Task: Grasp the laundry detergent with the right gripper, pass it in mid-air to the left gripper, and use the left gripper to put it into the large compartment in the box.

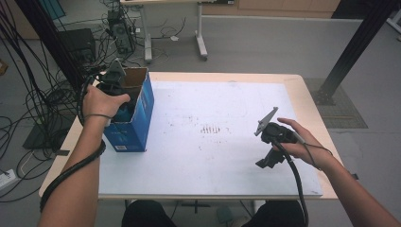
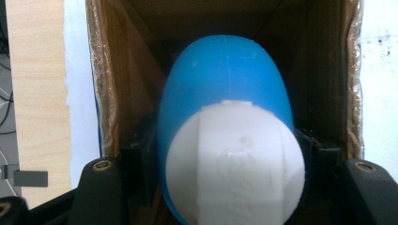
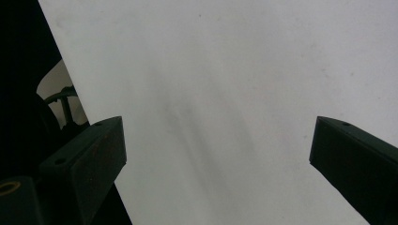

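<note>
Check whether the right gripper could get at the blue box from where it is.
Probably yes: the right gripper is open and holds nothing, and bare table lies between it and the blue box.

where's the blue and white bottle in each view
high view: blue bottle at the left, inside the open box, under the left hand.
left gripper view: centre, between the jaws, white cap nearest.
right gripper view: not in it.
shared landmark: the box's brown inner walls.

Around the work table

A white mat (image 1: 208, 137) covers most of the wooden table (image 1: 302, 94). Beyond the far edge stands a grey desk frame (image 1: 201, 45); a computer tower (image 1: 118, 30) and tangled cables (image 1: 28, 109) lie on the floor at far left, a black post (image 1: 352, 52) at far right.
</note>
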`<state>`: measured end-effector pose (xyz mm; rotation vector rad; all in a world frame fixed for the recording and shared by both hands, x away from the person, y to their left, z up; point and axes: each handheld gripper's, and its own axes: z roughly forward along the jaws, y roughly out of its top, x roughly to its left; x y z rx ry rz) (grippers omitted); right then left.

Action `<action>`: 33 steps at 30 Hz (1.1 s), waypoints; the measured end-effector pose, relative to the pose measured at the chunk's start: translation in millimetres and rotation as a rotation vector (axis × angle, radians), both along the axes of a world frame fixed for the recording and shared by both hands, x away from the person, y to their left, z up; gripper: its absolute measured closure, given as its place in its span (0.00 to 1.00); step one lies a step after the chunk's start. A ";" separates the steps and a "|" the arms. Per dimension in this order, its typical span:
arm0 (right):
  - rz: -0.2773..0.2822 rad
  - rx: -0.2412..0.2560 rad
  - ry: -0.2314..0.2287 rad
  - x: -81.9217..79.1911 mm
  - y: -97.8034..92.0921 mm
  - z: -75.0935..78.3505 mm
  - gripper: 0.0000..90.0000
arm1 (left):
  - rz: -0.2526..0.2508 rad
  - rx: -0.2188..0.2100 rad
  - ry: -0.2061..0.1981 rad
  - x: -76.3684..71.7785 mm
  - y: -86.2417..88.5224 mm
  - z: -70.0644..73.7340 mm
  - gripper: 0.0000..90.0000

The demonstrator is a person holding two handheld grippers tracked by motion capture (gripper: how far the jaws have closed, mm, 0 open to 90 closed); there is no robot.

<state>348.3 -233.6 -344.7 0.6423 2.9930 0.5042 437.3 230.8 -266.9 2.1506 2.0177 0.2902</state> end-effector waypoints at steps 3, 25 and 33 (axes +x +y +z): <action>-0.002 0.000 -0.001 0.1 -0.3 0.2 0.04 | 0.002 -0.004 0.000 -0.2 1.3 0.1 0.42; 0.007 -0.007 0.003 1.8 2.5 -2.8 0.04 | 0.013 0.017 0.006 -1.4 2.4 9.2 0.38; 0.009 -0.007 0.001 2.2 3.5 -2.8 0.05 | 0.007 0.022 0.003 -4.5 0.7 18.7 0.36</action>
